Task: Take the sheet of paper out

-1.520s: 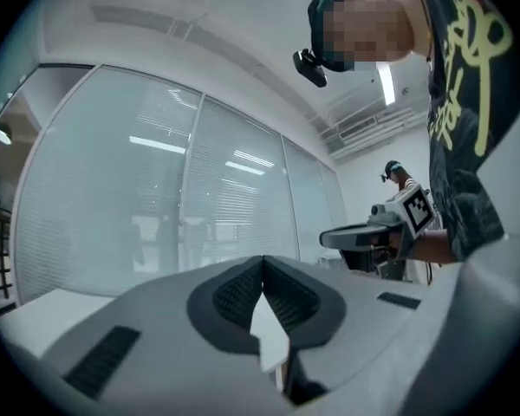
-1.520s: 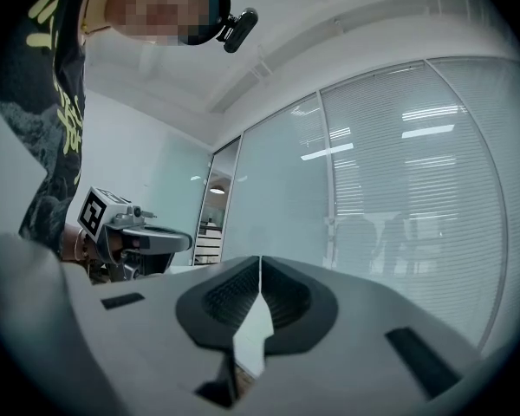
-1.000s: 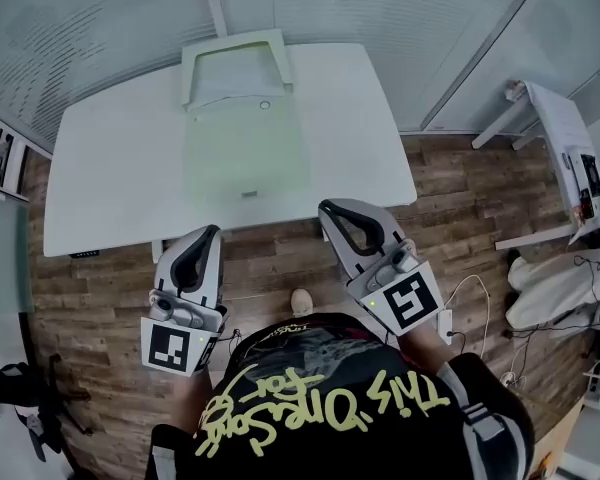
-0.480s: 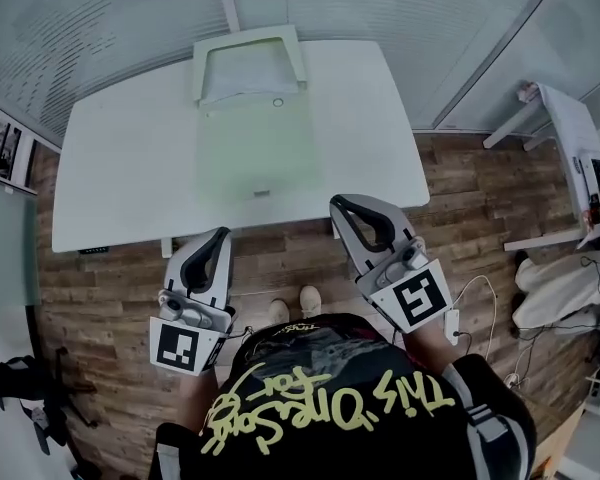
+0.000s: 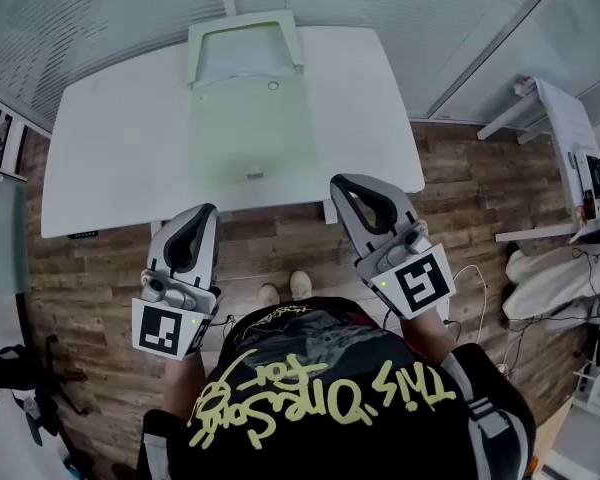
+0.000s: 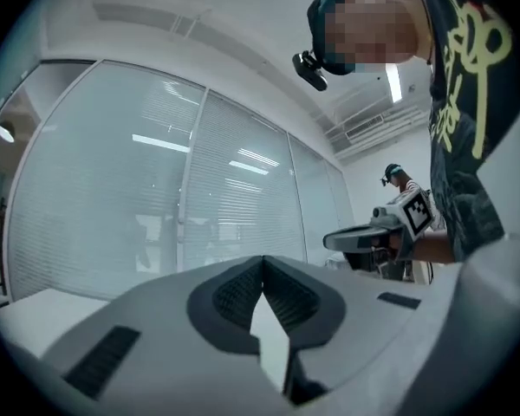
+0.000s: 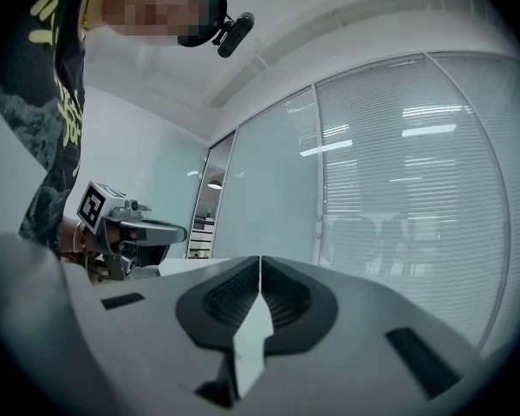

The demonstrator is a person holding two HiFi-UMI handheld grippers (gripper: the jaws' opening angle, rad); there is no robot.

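Left tongs (image 5: 204, 212) and right tongs (image 5: 341, 184) pressed together, empty, held level near bench (image 5: 110, 158) edge, green folder (image 5: 250, 133) flat on bench.

White rectangular table (image 5: 110, 148) on a wood-plank floor (image 5: 280, 253). One item on top: a pale green see-through folder (image 5: 248, 133), lying flat and running from table centre out to 12 o'clock. Its flap (image 5: 242, 30) is folded open at the 12 o'clock end, reaching the far edge. White paper (image 5: 235, 68) shows at the folder mouth. Round snap (image 5: 273, 85) at the folder's 1 o'clock, small label (image 5: 252, 176) at its 6 o'clock. Folder stops short of the table's 6 o'clock edge.
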